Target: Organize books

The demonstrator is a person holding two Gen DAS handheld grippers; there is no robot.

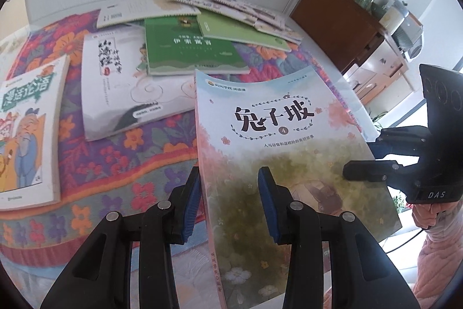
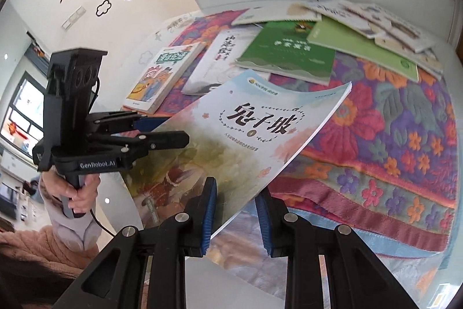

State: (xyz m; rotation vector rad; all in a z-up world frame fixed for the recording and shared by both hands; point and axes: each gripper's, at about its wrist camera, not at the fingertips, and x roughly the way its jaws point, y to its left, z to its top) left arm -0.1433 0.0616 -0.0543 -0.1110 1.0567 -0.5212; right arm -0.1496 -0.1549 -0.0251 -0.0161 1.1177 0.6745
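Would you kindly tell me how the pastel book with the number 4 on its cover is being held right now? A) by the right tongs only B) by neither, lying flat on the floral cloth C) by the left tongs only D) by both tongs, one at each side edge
D: the pastel book is off the floral cloth, with the left tongs on its spine edge and the right tongs on its opposite edge.

Scattered books crowd the far blanket; its near part lies bare.

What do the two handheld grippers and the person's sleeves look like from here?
Both grippers are black plastic with blue ribbed pads and silver pivot bolts. The left gripper reads "GenRobot.AI", with a black cable trailing from its handle. The right gripper is marked "DAS". Each sleeve is quilted pink fabric.
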